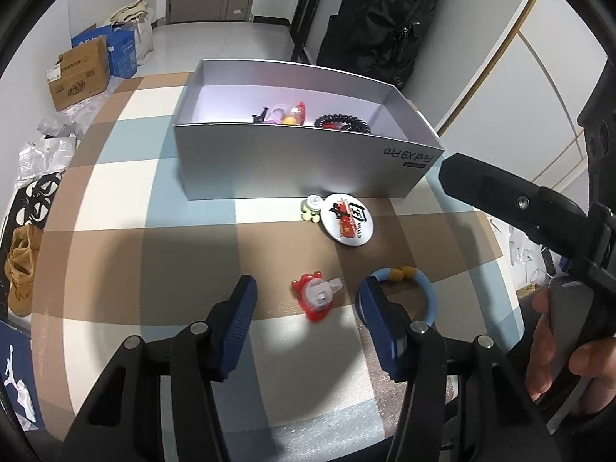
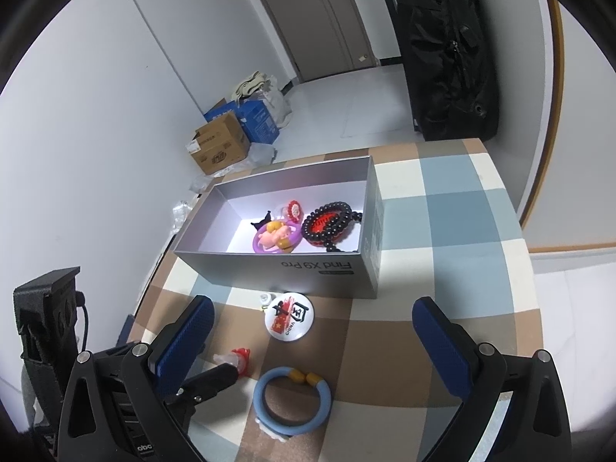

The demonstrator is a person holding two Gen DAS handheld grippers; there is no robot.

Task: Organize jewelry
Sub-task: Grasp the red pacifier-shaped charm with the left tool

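Note:
On the checked tablecloth a red charm with a white clip (image 1: 316, 297) lies between the blue pads of my left gripper (image 1: 308, 285). The pads stand apart from it on both sides, so that gripper is open. A blue ring bracelet with yellow beads (image 1: 425, 288) (image 2: 292, 400) lies just right of it, partly behind the right finger. Farther off are a round China badge (image 1: 348, 220) (image 2: 288, 317) and a small white charm (image 1: 312, 208). My right gripper (image 2: 313, 308) hangs open and empty above the badge. The silver box (image 1: 300, 169) (image 2: 277, 265) holds a black bead bracelet (image 2: 331, 223) and a purple ring with figures (image 2: 275, 236).
The right gripper's black body (image 1: 500, 200) and a hand (image 1: 546, 346) stand at the right of the left wrist view. Cardboard boxes (image 2: 223, 146) and bags sit on the floor beyond the table's left edge. A black bag (image 2: 442, 57) stands behind the table.

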